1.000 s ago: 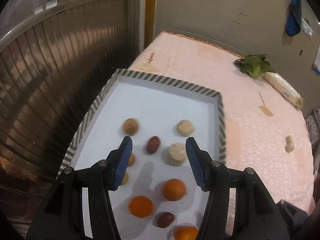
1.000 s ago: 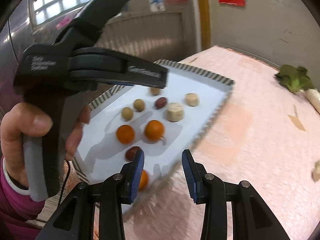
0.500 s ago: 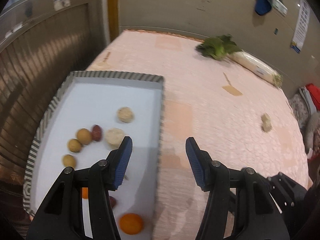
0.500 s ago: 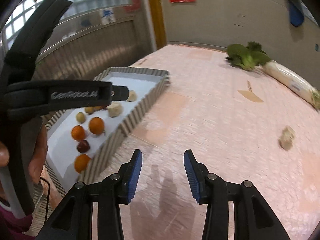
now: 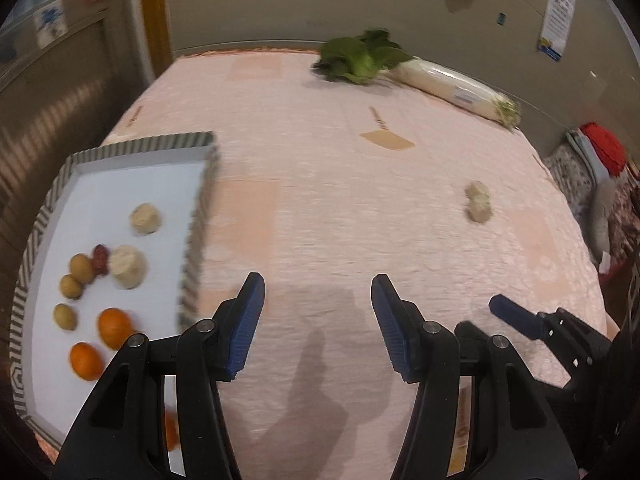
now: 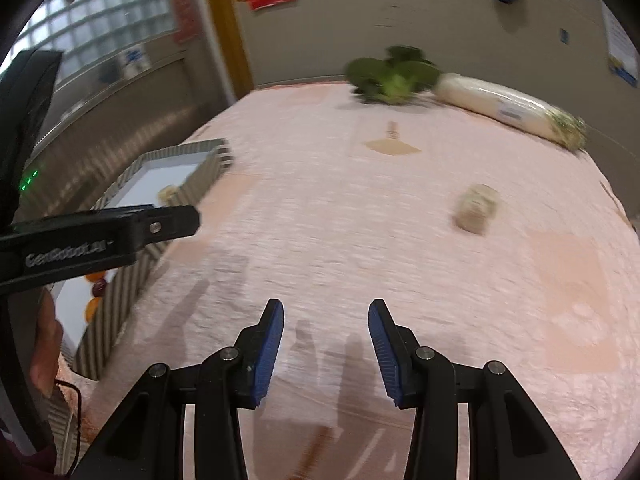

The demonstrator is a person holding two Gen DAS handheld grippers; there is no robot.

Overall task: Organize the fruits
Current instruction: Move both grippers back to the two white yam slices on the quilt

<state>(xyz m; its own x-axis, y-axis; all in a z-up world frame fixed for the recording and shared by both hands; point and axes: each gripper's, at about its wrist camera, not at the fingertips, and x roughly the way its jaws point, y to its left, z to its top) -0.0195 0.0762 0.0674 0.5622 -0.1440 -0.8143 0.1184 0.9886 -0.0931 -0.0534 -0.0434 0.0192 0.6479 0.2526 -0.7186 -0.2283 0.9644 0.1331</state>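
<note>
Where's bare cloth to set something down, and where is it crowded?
Free: the wide pink tablecloth between the striped tray and the lone beige piece, and ahead of both tools. Crowded: the tray's near-left part, with oranges and small fruits; greens and radish line the far edge.

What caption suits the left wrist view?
Open left gripper above pink tablecloth, striped fruit tray at left, beige lump ahead.

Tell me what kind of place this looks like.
Probably a room in a home, used as a work area: a table under a pink cloth, a striped tray of fruit, leafy greens and a white radish by the wall.
</note>
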